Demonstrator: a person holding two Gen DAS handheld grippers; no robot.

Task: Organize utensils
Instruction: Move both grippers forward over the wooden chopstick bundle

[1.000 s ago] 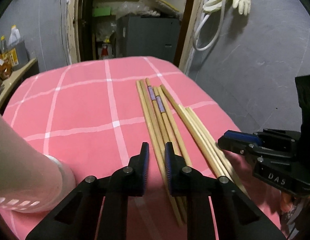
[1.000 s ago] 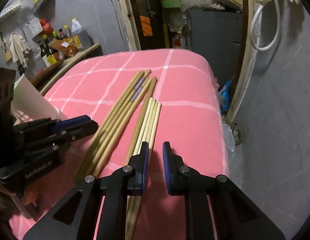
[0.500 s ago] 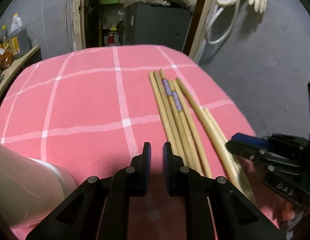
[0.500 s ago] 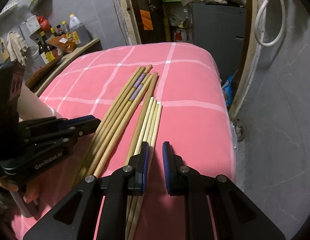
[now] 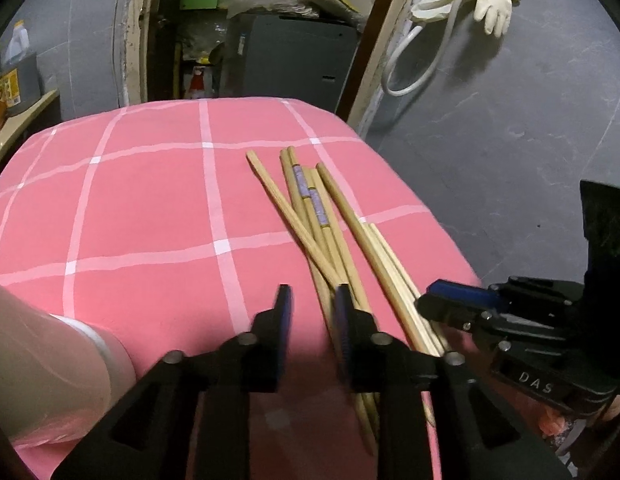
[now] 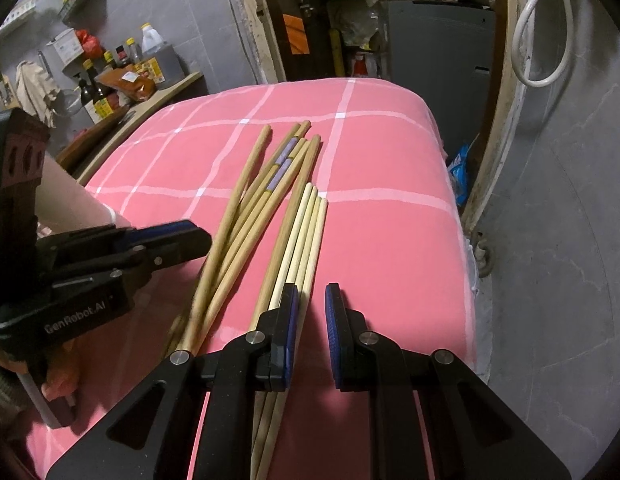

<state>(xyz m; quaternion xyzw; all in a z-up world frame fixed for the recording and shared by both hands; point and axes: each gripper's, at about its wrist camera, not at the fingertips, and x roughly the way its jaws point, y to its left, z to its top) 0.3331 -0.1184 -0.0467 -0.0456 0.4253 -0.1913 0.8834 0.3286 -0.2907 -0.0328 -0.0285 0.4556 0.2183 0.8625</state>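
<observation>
Several darker wooden chopsticks [image 5: 310, 208] [image 6: 265, 196] lie on the pink checked tablecloth [image 5: 149, 216], one now fanned out to the left. Paler chopsticks [image 6: 305, 232] [image 5: 394, 276] lie beside them on the right. My left gripper [image 5: 310, 312] is open with nothing between its pads, its right finger over the near ends of the dark chopsticks. It also shows in the right wrist view [image 6: 165, 240]. My right gripper [image 6: 313, 312] is slightly open and empty, its left finger over the pale chopsticks. It also shows in the left wrist view [image 5: 458, 304].
A translucent white container [image 5: 41, 360] stands at the near left of the table. The table's right edge [image 6: 458, 216] drops to a grey floor. Bottles and packets [image 6: 121, 72] sit on a shelf at the far left.
My left gripper opened wider and shifted right onto the dark chopsticks. One dark chopstick has swung out to the left, fanning the bundle. The right gripper opened slightly.
</observation>
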